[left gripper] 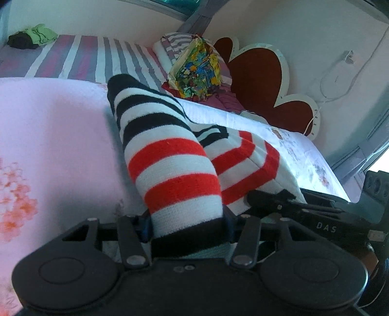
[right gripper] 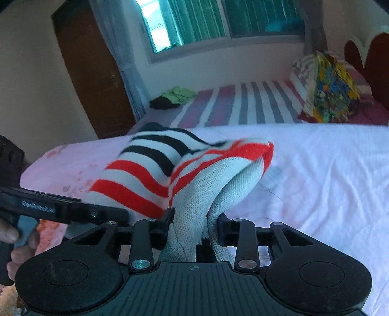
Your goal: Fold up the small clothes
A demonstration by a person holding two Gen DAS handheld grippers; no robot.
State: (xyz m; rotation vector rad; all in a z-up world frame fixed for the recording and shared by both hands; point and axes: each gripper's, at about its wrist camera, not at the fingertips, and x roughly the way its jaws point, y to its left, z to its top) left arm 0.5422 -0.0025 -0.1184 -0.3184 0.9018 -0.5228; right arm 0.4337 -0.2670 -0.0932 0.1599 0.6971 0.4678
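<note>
A small knitted garment (left gripper: 170, 155) with red, white and black stripes is lifted off the pink bed sheet (left gripper: 48, 121). My left gripper (left gripper: 187, 223) is shut on one bunched end of it, the stripes running up from between the fingers. In the right wrist view my right gripper (right gripper: 194, 223) is shut on a white, bunched part of the same garment (right gripper: 145, 170), which arches over the sheet (right gripper: 316, 170). The other gripper's black body (right gripper: 73, 209), with a hand on it, shows at the left, close beside the cloth.
A pile of green and black clothes (right gripper: 175, 96) lies at the far end of the striped bedcover (right gripper: 243, 104). A colourful cloth bundle (left gripper: 197, 70) sits near the red headboard (left gripper: 262, 80). A brown door (right gripper: 92, 73) and a window (right gripper: 218, 19) are beyond.
</note>
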